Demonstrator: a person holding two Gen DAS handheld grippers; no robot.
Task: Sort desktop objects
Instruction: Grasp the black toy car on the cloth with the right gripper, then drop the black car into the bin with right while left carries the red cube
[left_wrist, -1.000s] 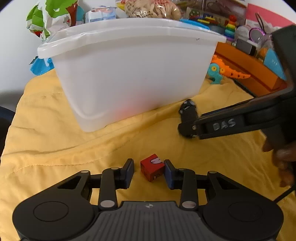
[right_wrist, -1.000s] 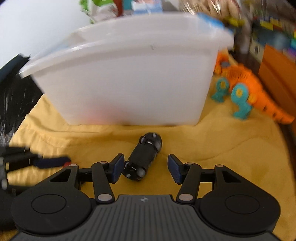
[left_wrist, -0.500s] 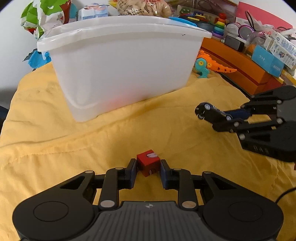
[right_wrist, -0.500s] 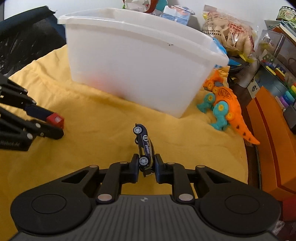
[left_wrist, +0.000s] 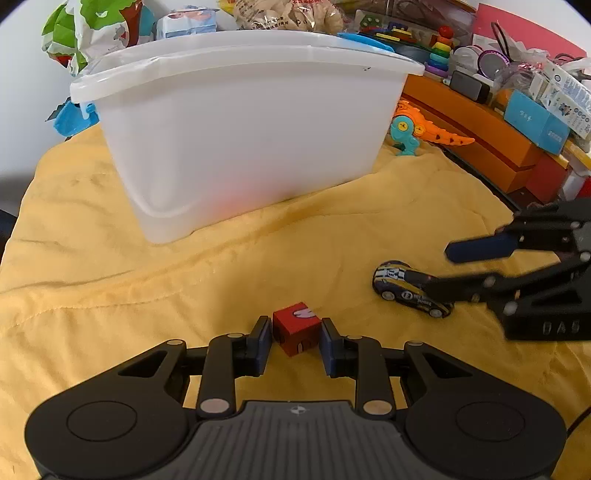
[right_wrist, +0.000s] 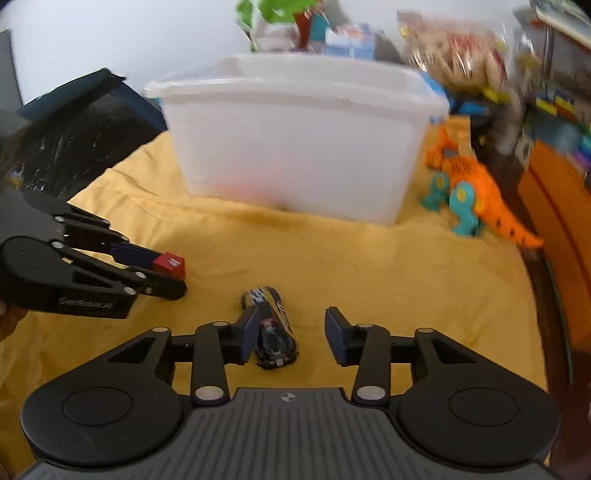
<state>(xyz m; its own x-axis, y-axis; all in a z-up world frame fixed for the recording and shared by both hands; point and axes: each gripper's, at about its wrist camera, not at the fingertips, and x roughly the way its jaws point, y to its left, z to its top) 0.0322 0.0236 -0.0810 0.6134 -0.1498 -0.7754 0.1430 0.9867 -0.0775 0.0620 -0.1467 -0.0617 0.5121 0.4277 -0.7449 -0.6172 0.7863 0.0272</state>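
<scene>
A small red cube sits on the yellow cloth, and my left gripper is shut on it with both pads against its sides. The right wrist view shows the same cube at the tips of the left gripper. A dark blue and yellow toy car lies on the cloth between the pads of my right gripper. Its jaws are opening: the left pad is against the car and the right pad stands well clear. From the left wrist, the car lies under the right gripper.
A large white plastic bin stands on the cloth behind both grippers. An orange and teal toy dinosaur stands to the right of it. Orange boxes and a cluttered shelf of toys line the right side. A black bag lies at the left.
The left gripper closed on the red cube. The right gripper carried the toy car away from the bin, pinched on end, then let it go; it now lies flat on the cloth.
</scene>
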